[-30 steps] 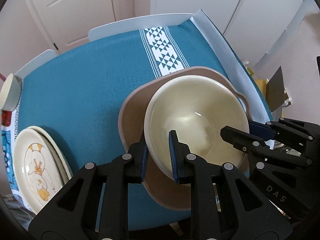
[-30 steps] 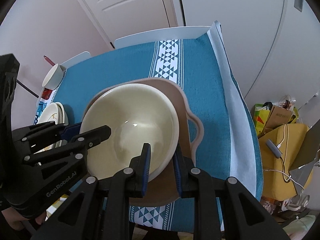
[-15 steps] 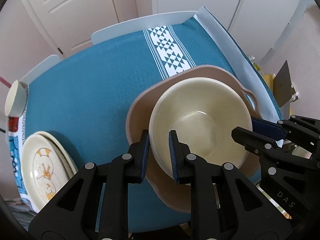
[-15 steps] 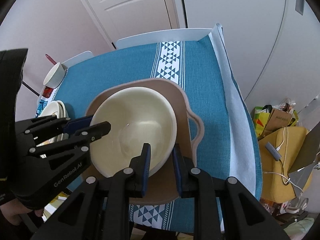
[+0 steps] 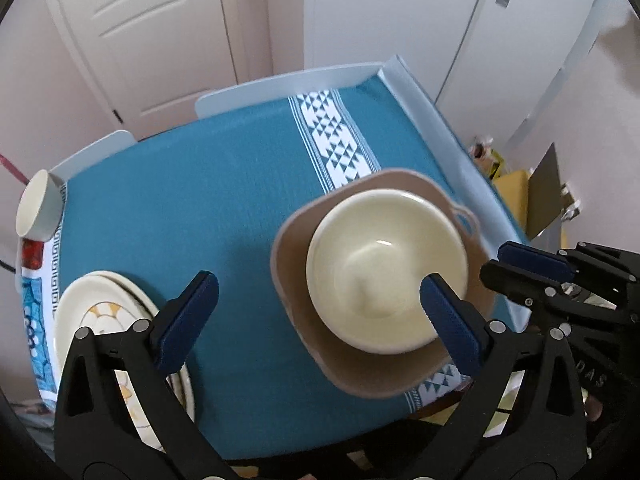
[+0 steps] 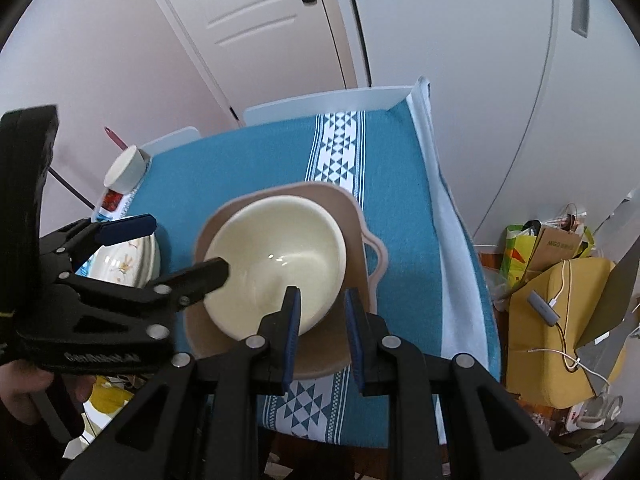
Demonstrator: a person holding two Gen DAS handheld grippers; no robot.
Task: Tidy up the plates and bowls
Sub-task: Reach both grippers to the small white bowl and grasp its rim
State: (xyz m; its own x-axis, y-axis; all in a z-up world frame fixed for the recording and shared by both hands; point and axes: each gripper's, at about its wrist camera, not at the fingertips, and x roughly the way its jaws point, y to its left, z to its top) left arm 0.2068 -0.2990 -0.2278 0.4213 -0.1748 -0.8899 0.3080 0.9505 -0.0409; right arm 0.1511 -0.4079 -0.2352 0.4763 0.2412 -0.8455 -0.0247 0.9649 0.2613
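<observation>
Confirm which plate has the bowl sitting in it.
The tan handled plate at the table's right holds the cream bowl; the patterned plates at left are bare.

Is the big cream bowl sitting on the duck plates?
No, the cream bowl sits in the tan handled dish, while the duck plates lie apart on the tablecloth's left side.

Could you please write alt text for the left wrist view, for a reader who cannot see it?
The open left tool hangs above a cream bowl resting in a tan handled dish on a teal tablecloth. Patterned plates lie stacked at left, a small cup beyond, and the right tool enters at right.
</observation>
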